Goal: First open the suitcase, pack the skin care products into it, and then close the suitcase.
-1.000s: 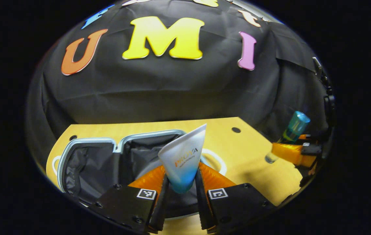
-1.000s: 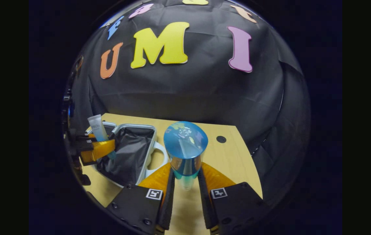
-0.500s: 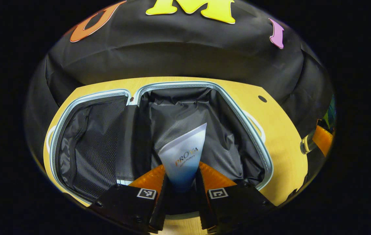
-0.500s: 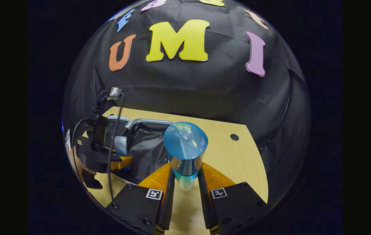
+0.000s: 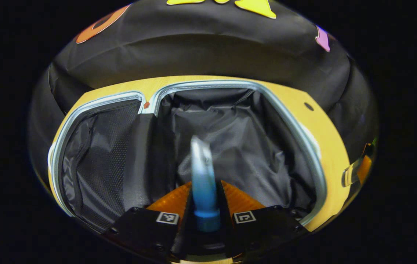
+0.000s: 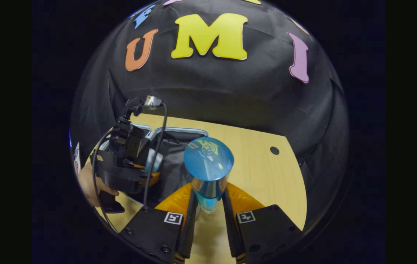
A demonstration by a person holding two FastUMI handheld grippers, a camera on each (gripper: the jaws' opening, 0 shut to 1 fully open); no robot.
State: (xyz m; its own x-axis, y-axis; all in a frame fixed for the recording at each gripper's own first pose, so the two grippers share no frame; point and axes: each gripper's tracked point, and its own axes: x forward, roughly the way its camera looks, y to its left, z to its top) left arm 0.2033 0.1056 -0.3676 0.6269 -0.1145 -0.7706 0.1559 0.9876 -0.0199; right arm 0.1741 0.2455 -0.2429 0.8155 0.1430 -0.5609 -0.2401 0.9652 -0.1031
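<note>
- Wooden table (image 6: pixel 267 176): pale top, one dark round hole (image 6: pixel 274 150) near its far right corner.
- Black cloth wall (image 6: pixel 230 95) (creased) stands just behind the table.

A recording booth, not a home: black cloth wall (image 6: pixel 230 95) drapes behind a bare wooden table (image 6: pixel 260 172). Camera cabling (image 6: pixel 157 135) (on a handheld rig) confirms it.

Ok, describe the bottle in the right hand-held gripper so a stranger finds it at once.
Start at the wooden table, right of the open black-lined suitcase. Above it, the right hand-held gripper pinches a clear cylindrical bottle with a translucent blue cap, rounder than the flat tube.
</note>
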